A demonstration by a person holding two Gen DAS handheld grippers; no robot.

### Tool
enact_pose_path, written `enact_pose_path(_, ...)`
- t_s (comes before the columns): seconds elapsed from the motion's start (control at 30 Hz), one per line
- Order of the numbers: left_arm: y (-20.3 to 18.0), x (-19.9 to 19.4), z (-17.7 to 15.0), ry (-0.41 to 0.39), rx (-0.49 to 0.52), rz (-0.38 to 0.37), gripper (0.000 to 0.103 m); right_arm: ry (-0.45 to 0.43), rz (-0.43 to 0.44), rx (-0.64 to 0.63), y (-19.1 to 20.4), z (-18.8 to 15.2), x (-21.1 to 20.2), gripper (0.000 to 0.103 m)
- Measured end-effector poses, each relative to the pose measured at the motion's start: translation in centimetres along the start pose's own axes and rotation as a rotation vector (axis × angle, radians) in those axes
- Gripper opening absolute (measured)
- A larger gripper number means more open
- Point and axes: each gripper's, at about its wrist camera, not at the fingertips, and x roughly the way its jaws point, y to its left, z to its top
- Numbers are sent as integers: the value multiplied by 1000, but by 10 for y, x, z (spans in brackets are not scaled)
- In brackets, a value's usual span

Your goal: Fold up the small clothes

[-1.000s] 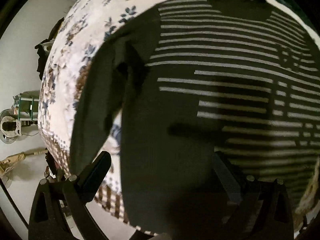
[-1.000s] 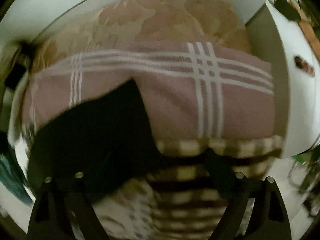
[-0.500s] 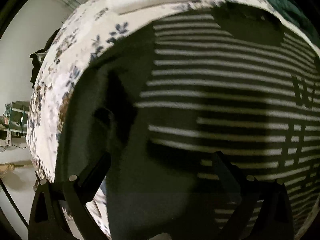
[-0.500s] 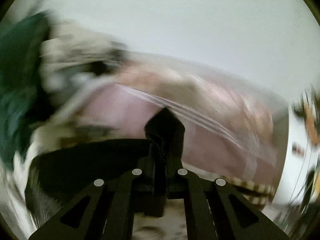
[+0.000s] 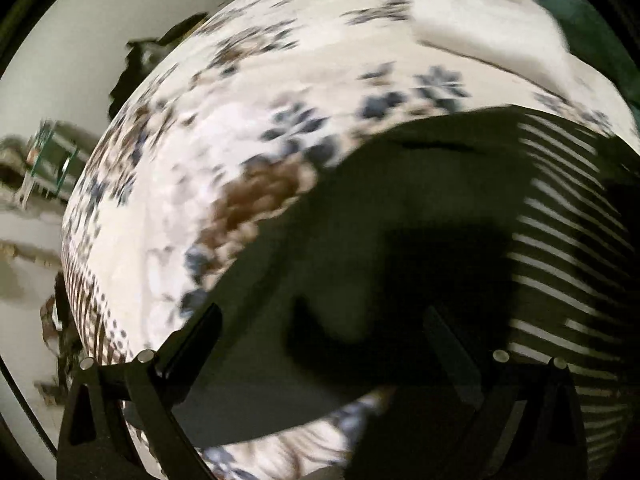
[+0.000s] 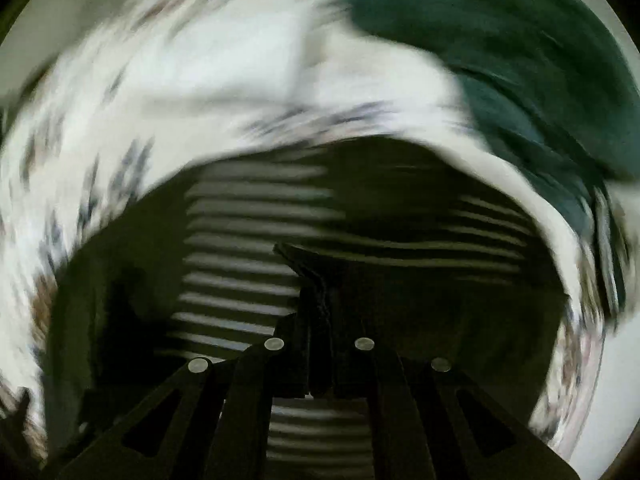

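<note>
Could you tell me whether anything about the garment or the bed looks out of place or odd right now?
Nothing looks damaged or spilled. The dark striped garment lies on the floral bedspread, with one plain dark part bunched and pinched in the shut right gripper. The left gripper is open above it. Both views are blurred.

One dark striped garment (image 5: pixel 568 216), one floral bedspread (image 5: pixel 240 128), one green cloth (image 6: pixel 520 40), two tongs.
</note>
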Motion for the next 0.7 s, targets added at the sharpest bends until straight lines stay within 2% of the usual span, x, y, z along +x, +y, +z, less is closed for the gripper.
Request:
enact_pose_path(0.13, 35, 20, 1, 19, -60, 8, 103, 19, -20, -95, 74, 3, 22, 6)
enact_pose_path(0.27, 55, 31, 2, 25, -79, 8, 103, 23, -27, -116, 111, 3, 21, 6)
enact_pose_path(0.4, 68, 35, 2, 24, -104, 0, 103, -39, -24, -150, 117, 13, -5, 6)
enact_pose_path(0.47, 72, 36, 2, 30, -104, 0, 103, -52, -22, -178, 125, 21, -3, 6)
enact_pose_path(0.53, 77, 34, 2, 29, -102, -1, 103, 20, 3, -206, 126, 24, 16, 6)
enact_pose_path(0.57, 82, 32, 0, 24, -101, -1, 103, 67, 52, -188, 118, 25, 24, 6)
enact_pose_path(0.6, 88, 29, -2, 23, -99, 0, 103, 117, 136, -147, 102, 23, 27, 12)
enact_pose_path(0.67, 109, 22, -13, 38, -113, -5, 103, 123, 222, -67, 67, 16, 17, 41)
enact_pose_path(0.7, 125, 18, -21, 49, -135, -13, 103, 109, 249, -32, 49, 10, 9, 63)
